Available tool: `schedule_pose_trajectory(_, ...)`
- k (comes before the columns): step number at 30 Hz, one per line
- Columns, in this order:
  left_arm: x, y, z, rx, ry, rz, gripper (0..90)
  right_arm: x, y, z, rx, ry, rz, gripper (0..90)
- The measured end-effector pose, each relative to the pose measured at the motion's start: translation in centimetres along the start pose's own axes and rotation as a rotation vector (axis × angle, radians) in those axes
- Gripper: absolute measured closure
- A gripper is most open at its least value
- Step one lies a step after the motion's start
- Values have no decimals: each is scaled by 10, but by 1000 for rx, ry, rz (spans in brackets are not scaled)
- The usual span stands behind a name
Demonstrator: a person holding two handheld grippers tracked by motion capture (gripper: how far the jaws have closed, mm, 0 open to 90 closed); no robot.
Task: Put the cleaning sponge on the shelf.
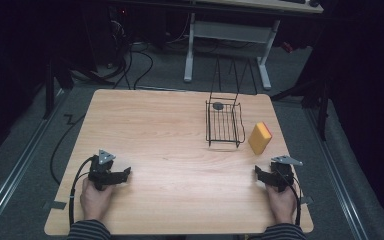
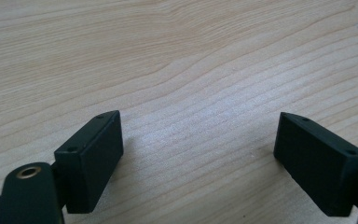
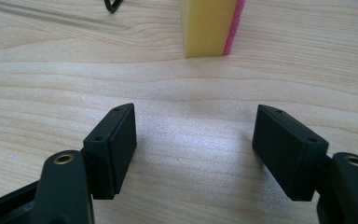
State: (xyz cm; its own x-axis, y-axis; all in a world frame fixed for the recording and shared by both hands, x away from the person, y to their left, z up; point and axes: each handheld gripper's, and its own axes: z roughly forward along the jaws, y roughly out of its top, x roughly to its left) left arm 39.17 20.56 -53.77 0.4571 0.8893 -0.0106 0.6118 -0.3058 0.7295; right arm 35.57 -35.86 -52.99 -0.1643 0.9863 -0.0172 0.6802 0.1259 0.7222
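Both grippers [image 1: 122, 173] [image 1: 260, 174] wide apart, holding nothing.

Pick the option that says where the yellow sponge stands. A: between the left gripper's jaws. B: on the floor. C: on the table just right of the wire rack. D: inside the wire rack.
C: the yellow sponge stands on edge on the table, just right of the wire rack, ahead of the open right gripper.
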Motion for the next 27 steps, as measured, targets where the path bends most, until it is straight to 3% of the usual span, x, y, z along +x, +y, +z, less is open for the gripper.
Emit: schedule_pose_trajectory(27,0,0,0,1,0,-2,161,0,0,0,2,5,-3,299)
